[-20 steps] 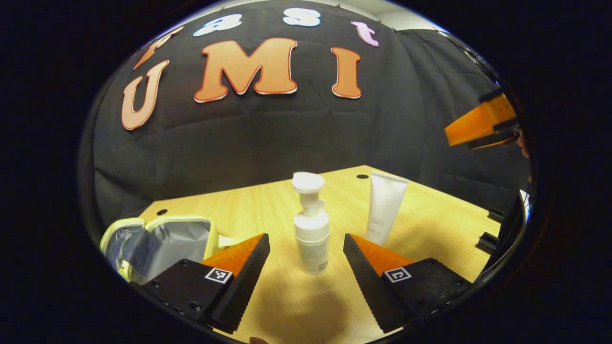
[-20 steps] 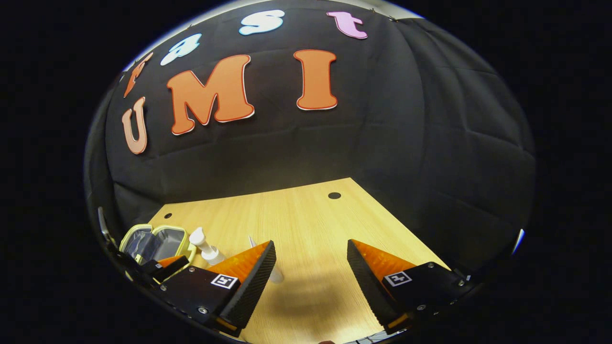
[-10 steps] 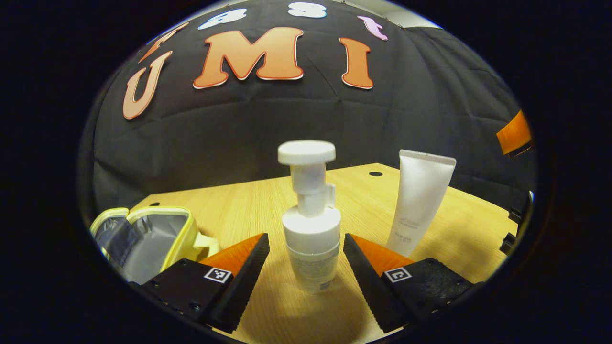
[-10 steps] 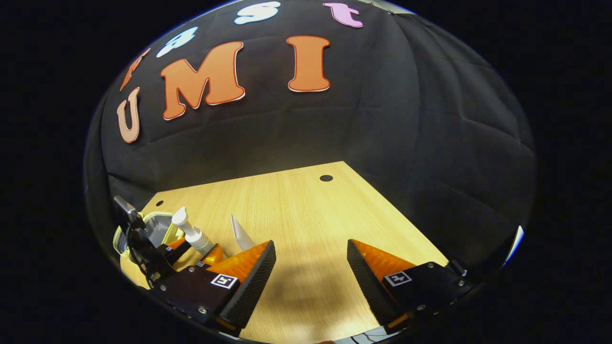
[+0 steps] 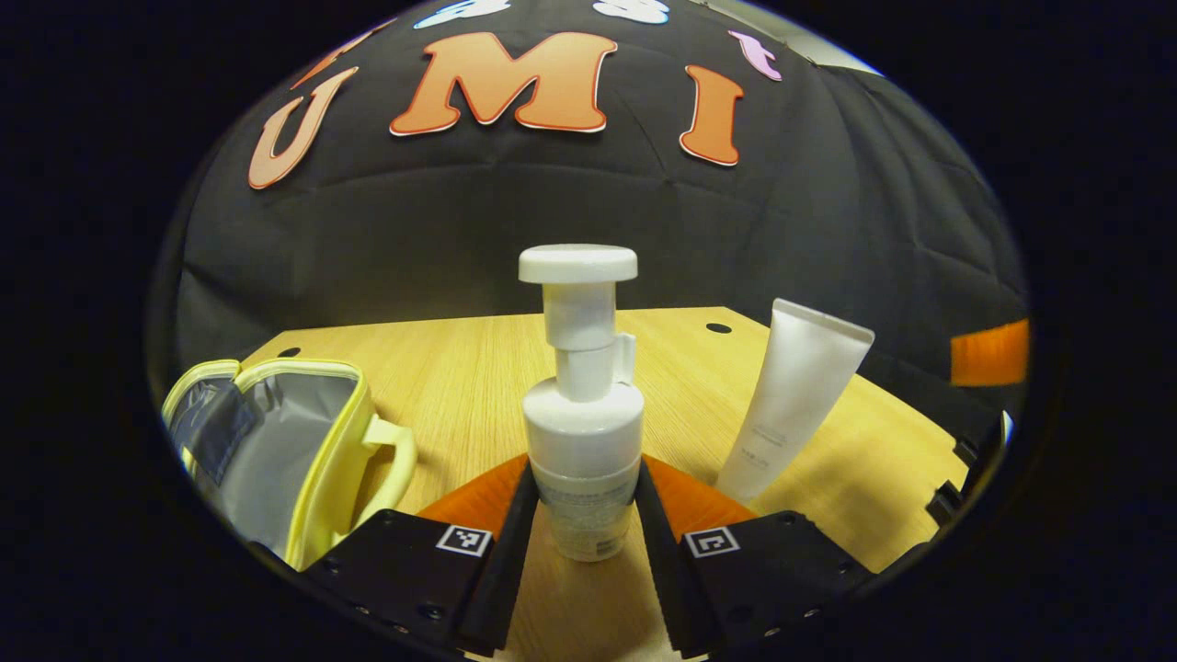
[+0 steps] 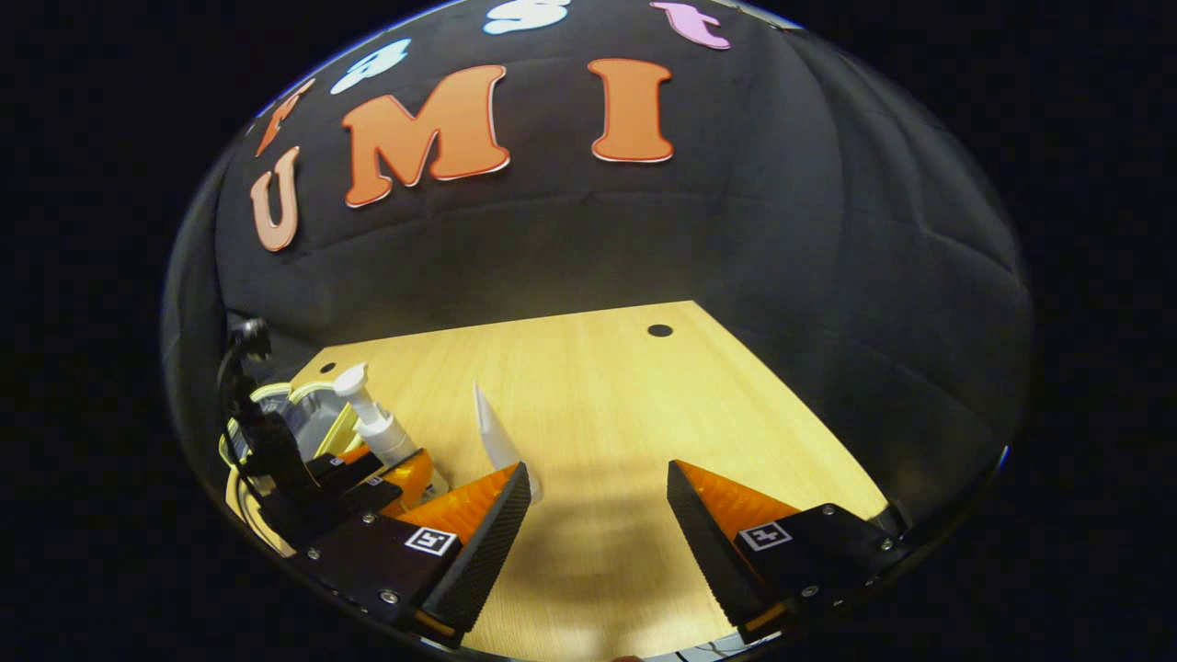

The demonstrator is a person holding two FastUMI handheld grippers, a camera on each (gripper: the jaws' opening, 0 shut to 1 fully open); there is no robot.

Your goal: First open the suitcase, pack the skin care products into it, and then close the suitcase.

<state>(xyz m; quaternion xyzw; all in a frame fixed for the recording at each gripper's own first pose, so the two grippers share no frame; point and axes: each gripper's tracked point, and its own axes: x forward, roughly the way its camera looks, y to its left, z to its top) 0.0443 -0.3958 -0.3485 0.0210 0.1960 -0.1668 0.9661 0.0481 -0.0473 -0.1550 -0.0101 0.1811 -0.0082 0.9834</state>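
Two skin care items upright on wooden counter (image 5: 460, 386). Left to right in left gripper view: yellow suitcase (image 5: 276, 450), unzipped, grey lining exposed, handle toward centre; white pump bottle (image 5: 581, 432), standing, lower body between the left gripper (image 5: 579, 515) jaws, both pressed against its sides; white tube (image 5: 791, 400), standing on its cap, leaning slightly, just beside bottle. In right gripper view: same suitcase, bottle (image 6: 377, 428) and tube (image 6: 497, 441) at far left; right gripper (image 6: 598, 515) jaws spread wide over bare counter, holding nothing.
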